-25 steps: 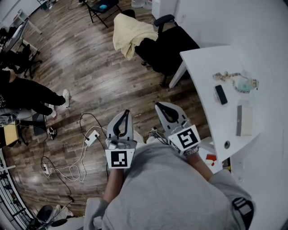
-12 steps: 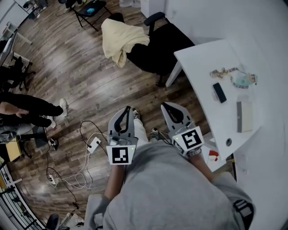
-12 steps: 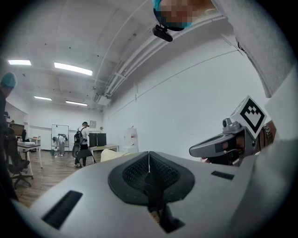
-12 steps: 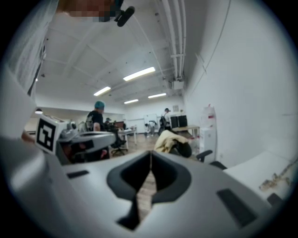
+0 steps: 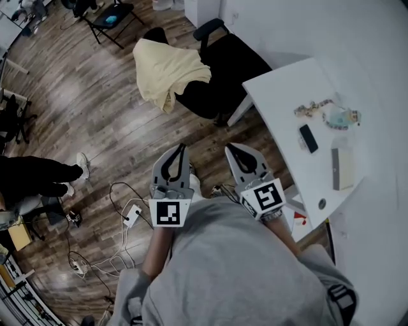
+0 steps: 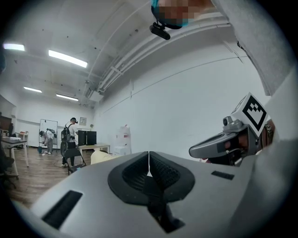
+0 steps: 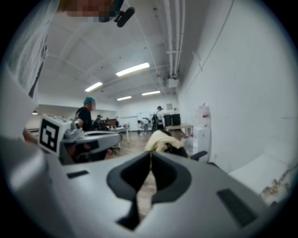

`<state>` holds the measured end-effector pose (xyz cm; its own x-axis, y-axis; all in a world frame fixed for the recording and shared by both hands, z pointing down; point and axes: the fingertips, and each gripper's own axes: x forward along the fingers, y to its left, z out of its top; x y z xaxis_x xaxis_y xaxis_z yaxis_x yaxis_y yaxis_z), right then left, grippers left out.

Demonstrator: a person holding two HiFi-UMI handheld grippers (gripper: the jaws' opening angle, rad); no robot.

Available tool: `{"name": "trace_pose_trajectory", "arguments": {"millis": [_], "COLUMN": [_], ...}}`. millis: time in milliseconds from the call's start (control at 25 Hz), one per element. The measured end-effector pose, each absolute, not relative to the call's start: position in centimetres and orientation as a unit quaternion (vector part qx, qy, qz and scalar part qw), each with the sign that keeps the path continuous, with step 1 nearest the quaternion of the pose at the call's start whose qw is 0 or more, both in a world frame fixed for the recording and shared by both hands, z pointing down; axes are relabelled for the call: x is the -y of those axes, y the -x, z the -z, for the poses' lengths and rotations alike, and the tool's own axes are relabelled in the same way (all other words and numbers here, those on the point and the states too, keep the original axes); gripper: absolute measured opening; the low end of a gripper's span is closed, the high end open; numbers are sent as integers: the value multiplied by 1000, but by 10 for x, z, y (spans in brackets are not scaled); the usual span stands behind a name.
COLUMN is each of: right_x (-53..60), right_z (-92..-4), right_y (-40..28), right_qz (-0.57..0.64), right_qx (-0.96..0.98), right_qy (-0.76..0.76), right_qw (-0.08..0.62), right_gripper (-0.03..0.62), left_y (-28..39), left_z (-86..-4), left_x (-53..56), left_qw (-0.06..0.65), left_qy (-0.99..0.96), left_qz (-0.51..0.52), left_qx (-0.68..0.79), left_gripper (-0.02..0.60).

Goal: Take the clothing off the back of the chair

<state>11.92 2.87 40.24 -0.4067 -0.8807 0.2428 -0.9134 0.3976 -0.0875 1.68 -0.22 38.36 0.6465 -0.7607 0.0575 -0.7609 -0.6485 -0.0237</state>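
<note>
A pale yellow garment (image 5: 167, 70) hangs over the back of a black office chair (image 5: 224, 71) on the wood floor, beyond both grippers. My left gripper (image 5: 181, 147) and right gripper (image 5: 228, 147) are held side by side in front of my body, well short of the chair, both shut and empty. In the right gripper view the garment (image 7: 160, 139) lies straight past the closed tips (image 7: 150, 153), with the chair's armrest (image 7: 199, 155) beside it. In the left gripper view the tips (image 6: 149, 152) touch, and a bit of the garment (image 6: 99, 157) shows to their left.
A white table (image 5: 280, 108) stands right of the chair, carrying a phone (image 5: 308, 137) and small items. Cables and a power strip (image 5: 132, 215) lie on the floor at left. A seated person's legs (image 5: 38, 178) are at far left, a folding chair (image 5: 108, 16) beyond.
Both grippers have moved forward together, staying shut. The chair with the garment now sits lower and larger in the head view, so it is nearer.
</note>
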Motion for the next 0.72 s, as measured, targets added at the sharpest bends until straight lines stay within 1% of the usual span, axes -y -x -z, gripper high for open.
{"name": "trace_pose_trajectory", "arguments": {"millis": [320,560,640,680,720], "right_x": [22,43,48,49,50], "right_z": [-405,-413,-416,-417,-418], "right_y": [-104,-95,-91,-90,-90], "right_qz": [-104,-114,-120,-121,-122], "right_qx": [818,804,803,804,804], "right_qy": [-560,-578,-579,-577,-576], "right_qw": [85,78,76,77,79], "right_gripper": [34,34,34,34,34], "left_y": [-15,-11,-11,-11,-11], "left_z": [-384,-394,-395,-397,-399], "left_x": [61,85,91,93,95], "left_qw": [-5,-11,-16,-15,-12], "left_qy": [-924,-934,-936,-936,-935], "left_qz": [-31,-48,-46,-47,-48], "left_qx": [381,353,349,349,350], "left_gripper": [35,37,56,84,92]}}
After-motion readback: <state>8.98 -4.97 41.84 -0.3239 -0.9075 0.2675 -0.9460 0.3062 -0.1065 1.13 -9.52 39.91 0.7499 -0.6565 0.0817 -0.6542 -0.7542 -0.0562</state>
